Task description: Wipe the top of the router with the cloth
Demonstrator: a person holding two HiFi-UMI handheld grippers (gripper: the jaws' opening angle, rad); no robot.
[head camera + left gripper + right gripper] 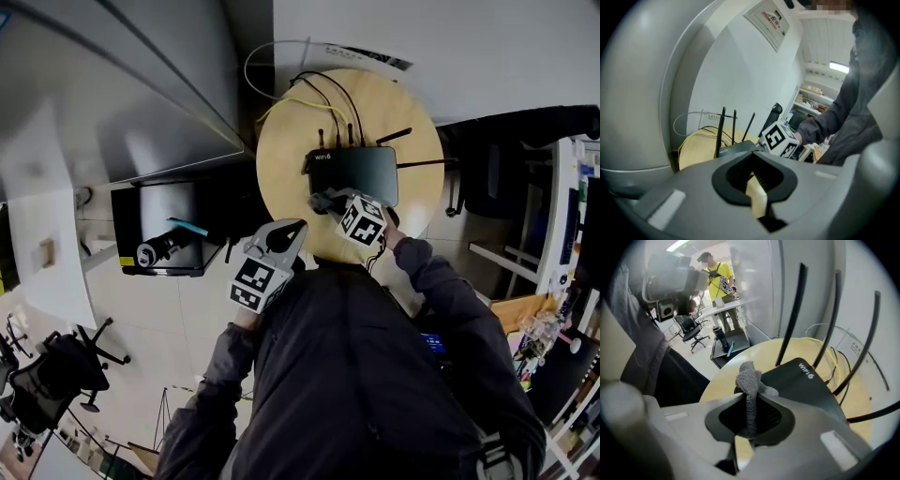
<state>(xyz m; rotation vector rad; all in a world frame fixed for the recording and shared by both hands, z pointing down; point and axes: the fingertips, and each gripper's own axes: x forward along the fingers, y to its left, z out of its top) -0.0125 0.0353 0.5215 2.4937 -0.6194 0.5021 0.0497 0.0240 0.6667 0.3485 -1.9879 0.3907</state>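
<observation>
A black router [359, 173] with several thin antennas lies on a round wooden table [281, 159]. My right gripper [323, 201] hovers at the router's near left corner, shut on a grey cloth [319, 200]. In the right gripper view the cloth [749, 380] stands pinched upright between the jaws, just short of the router [801, 387]. My left gripper [289, 234] is held back at the table's near edge, jaws together and empty. The left gripper view looks past the left gripper [754, 180] at the router [736, 149] and the right gripper's marker cube [780, 139].
Yellow and black cables [309, 94] run off the table's far side toward the wall. A low black cart [164, 244] with a bottle stands on the floor to the left. Office chairs [56, 370] are further left, and a person in a yellow shirt [717, 275] stands at a distant desk.
</observation>
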